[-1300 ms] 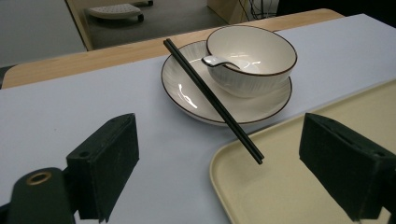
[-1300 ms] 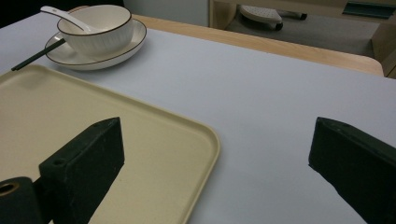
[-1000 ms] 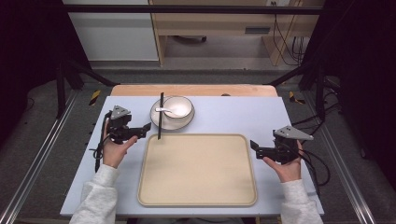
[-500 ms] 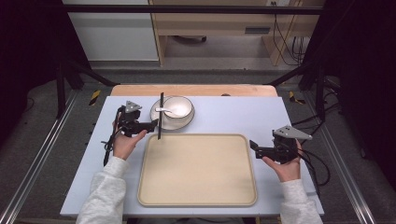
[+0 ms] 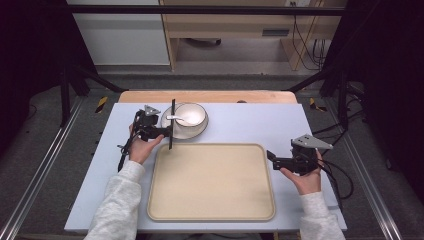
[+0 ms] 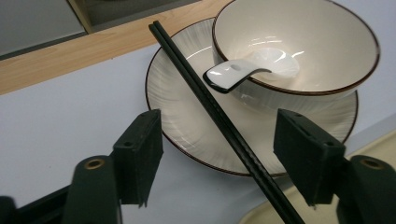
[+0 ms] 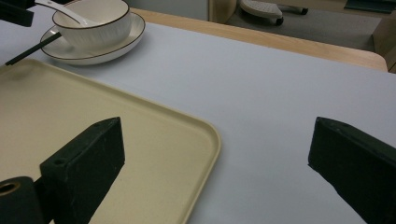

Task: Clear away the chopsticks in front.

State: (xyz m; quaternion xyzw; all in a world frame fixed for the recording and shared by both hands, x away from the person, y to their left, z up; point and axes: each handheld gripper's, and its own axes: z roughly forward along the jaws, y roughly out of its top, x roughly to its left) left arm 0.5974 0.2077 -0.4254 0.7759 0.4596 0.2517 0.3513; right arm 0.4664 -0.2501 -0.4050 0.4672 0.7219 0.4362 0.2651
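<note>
In the high view, the left gripper point(image 5: 162, 132) is held at the near-left rim of the white ribbed ceramic plate point(image 5: 199, 133). The pair of black chopsticks point(image 5: 172, 124) is seen just at its jaw tips, laid across the plate's left edge. The right gripper point(image 5: 272, 159) is held well apart, beside the right edge of the beige rectangular plastic tray point(image 5: 212, 185).

In the left gripper view, the chopsticks point(image 6: 224, 123) are seen passing diagonally between the two jaws, nearer the right-hand jaw. The jaws have just been closing, but a gap is visible on both sides and neither pad is pressed on the sticks. Beyond the jaws, the white bowl with a dark rim point(image 6: 299, 44) is seated on the plate point(image 6: 187, 116), with a white ceramic spoon point(image 6: 247, 70) lying in it.

In the right gripper view, the jaws stand wide and released, with nothing between them. The tray corner point(image 7: 205, 135) lies just ahead of the left-hand jaw, on the pale blue tabletop point(image 7: 280, 93).
</note>
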